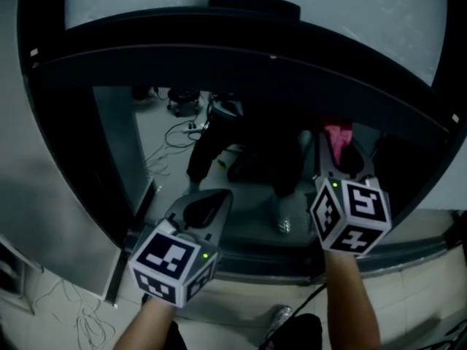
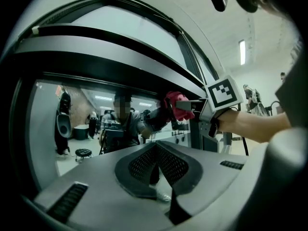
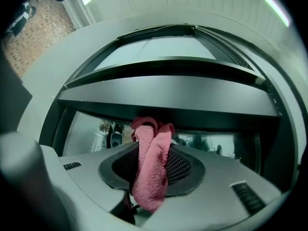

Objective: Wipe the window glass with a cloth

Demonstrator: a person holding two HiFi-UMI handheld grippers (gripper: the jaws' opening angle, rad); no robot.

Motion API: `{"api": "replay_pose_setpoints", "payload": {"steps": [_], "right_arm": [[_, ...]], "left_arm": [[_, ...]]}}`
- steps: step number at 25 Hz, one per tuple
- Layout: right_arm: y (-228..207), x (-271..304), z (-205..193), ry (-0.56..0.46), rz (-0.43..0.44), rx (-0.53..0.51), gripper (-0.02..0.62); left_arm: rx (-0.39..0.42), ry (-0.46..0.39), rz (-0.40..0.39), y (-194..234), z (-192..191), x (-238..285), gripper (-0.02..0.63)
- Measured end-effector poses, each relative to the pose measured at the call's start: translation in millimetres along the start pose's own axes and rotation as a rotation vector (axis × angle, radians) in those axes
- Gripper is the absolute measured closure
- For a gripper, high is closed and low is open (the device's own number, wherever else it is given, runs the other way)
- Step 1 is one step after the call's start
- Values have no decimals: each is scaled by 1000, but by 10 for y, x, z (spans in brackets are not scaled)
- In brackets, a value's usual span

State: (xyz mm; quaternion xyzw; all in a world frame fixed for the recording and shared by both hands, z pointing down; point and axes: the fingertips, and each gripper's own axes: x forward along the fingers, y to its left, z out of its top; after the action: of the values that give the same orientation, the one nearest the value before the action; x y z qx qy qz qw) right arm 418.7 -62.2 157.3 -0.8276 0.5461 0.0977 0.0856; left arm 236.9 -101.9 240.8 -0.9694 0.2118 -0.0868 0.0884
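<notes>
The soft, light pink cloth (image 3: 150, 170), likely floppy and best pinched at its bunched middle, is clamped in the right hand-held gripper (image 3: 151, 150) by the right edge of the window glass (image 1: 241, 133), and the left hand-held gripper (image 2: 156, 147) is closed on nothing.

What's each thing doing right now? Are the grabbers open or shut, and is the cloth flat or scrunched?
Left gripper: fingers shut, nothing between them.
Right gripper: fingers shut on the cloth.
Cloth: pink, scrunched, held up by the glass; can't tell if it touches.
Window glass: dark and shiny, showing reflections.
</notes>
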Motion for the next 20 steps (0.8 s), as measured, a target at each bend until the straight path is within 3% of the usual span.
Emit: {"api": "replay_pose_setpoints", "payload": {"steps": [7, 20], "right_arm": [[977, 223, 145, -4, 115, -20, 468], [2658, 582, 401, -34, 287, -102, 469]], "left_arm": [[11, -22, 96, 562, 4, -534, 601], [-59, -30, 275, 1550, -172, -1539, 601]]}}
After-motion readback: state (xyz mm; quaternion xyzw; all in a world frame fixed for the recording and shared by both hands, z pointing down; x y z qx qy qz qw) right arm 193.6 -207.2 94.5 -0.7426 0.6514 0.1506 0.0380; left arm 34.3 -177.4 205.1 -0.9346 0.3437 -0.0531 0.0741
